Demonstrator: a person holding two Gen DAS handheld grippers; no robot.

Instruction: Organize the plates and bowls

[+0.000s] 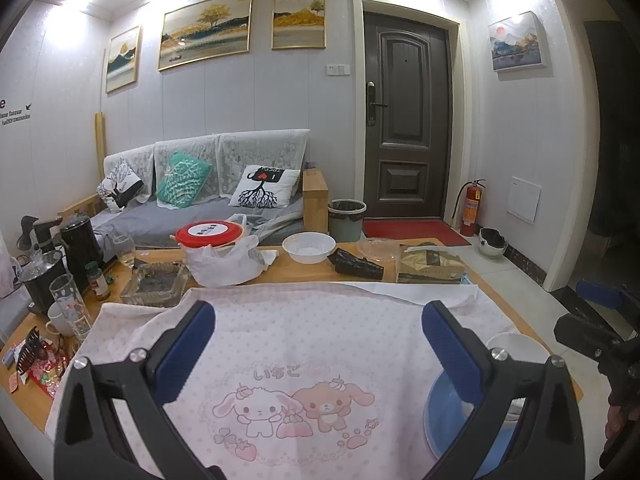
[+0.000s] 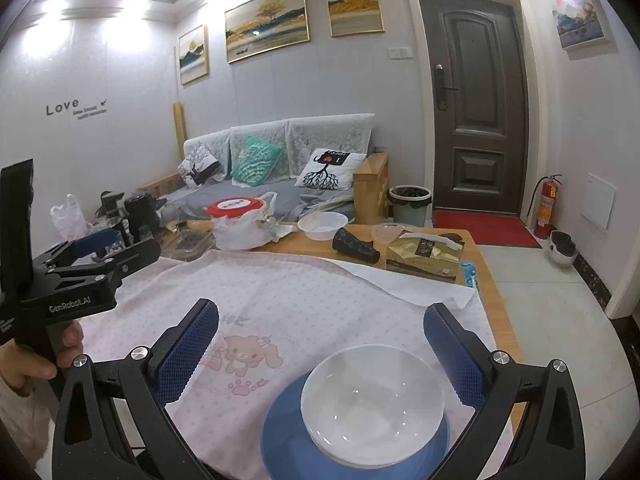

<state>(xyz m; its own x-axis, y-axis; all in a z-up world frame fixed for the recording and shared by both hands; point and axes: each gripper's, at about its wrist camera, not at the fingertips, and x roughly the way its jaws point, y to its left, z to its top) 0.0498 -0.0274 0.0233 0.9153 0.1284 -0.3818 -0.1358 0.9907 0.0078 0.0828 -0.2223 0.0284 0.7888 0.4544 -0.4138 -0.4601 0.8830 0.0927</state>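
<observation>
A white bowl sits inside a blue bowl at the near right corner of the pink cartoon cloth. My right gripper is open and empty, hovering just above and behind this stack. In the left wrist view the blue bowl and the white bowl's rim show behind the right finger. My left gripper is open and empty above the middle of the cloth. It also shows at the left of the right wrist view.
The wooden table holds a white disposable bowl, a red-lidded container on a plastic bag, a glass ashtray, a tissue pack, a black object, kettles, glasses and cups at the left. A sofa stands behind.
</observation>
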